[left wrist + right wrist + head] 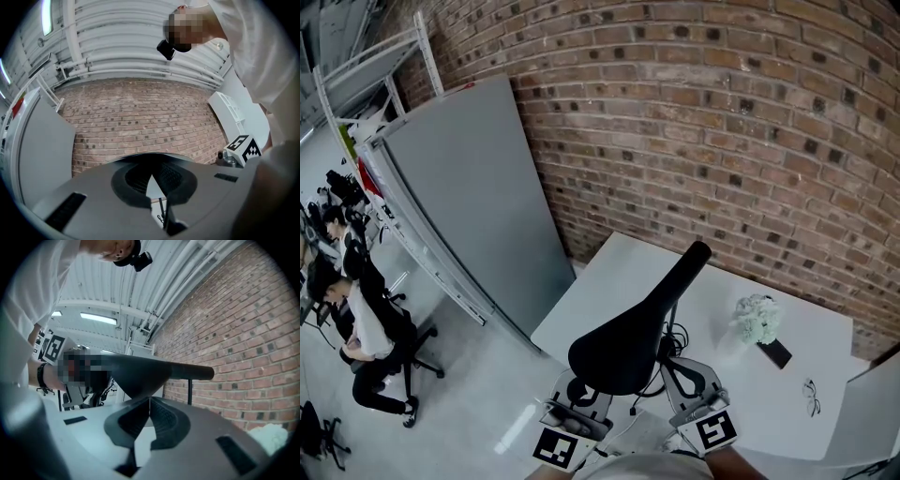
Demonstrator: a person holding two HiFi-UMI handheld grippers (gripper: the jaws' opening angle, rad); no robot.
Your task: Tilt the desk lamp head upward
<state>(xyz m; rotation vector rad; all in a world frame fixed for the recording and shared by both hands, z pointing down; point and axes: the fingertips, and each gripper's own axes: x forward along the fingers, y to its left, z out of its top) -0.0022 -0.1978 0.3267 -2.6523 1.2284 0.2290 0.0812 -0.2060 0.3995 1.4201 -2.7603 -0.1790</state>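
Note:
The black desk lamp head (623, 352) hangs over the white desk (600, 291), and its arm (680, 277) slopes up toward the brick wall. Both grippers sit close under the head at the near edge. My left gripper (574, 411) is below the head's left side and my right gripper (696, 401) below its right side. In the left gripper view the jaws (151, 176) are shut and empty, with the dark lamp head (150, 158) just beyond them. In the right gripper view the shut jaws (150, 400) meet the underside of the lamp head (138, 373).
On the desk's right part lie a white flower bunch (758, 319), a black phone (775, 353) and glasses (811, 397). Black cables (675, 336) trail under the lamp. A tall grey panel (478, 197) stands left of the desk. People sit at far left (356, 309).

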